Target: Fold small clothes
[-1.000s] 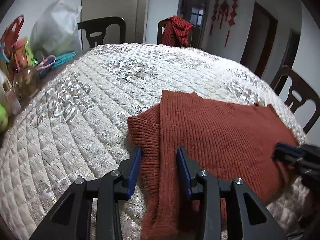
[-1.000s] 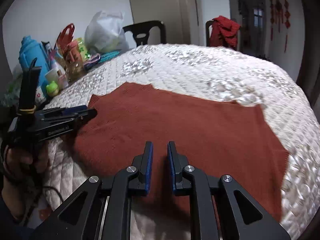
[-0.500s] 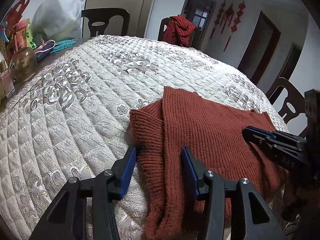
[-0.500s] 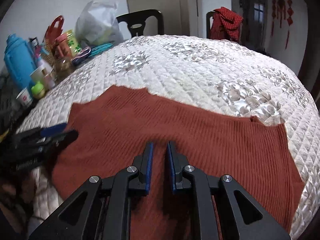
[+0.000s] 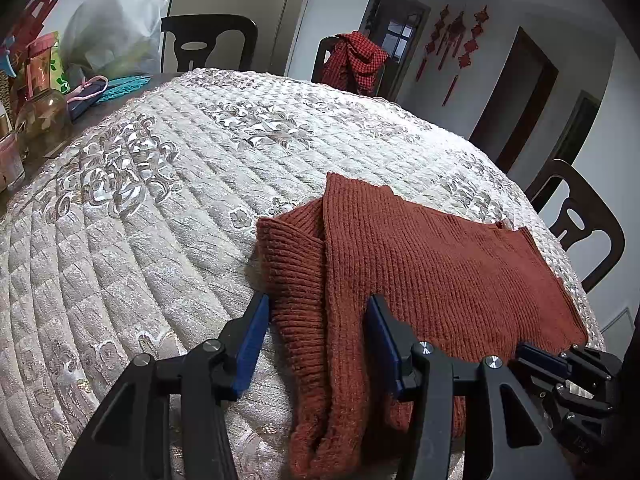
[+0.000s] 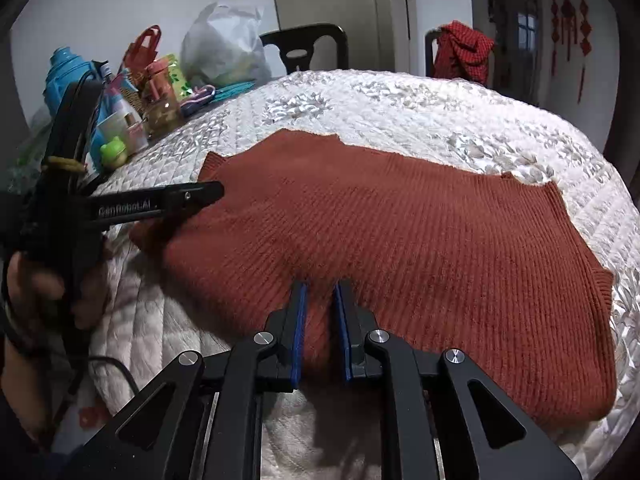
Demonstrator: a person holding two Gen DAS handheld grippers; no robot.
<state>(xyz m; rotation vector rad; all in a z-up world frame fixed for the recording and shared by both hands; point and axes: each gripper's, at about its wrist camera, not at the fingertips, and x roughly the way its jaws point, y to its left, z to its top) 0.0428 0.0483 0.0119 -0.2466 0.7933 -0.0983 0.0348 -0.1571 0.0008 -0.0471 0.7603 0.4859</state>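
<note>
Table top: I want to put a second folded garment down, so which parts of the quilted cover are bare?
Bare quilted cover runs left of the rust-red sweater and beyond it toward the chair with the red checked cloth. The far-left edge is crowded with bottles and bags; the near edge holds both grippers.

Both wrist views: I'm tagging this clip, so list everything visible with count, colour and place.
rust-red ribbed knit sweater: one, flat on the table's near side, sleeve folded over.
cream quilted embroidered tablecloth: one, covers the table.
dark wooden chairs: three, around the table.
red checked garment: one, draped on the far chair.
white plastic bag: one, far left.
blue plastic jug: one, among left-edge clutter.
green frog figurine: one, left edge.
red hanging wall ornaments: several, back wall.
left gripper: open, straddling the folded sleeve.
right gripper: narrow gap, over the hem.
</note>
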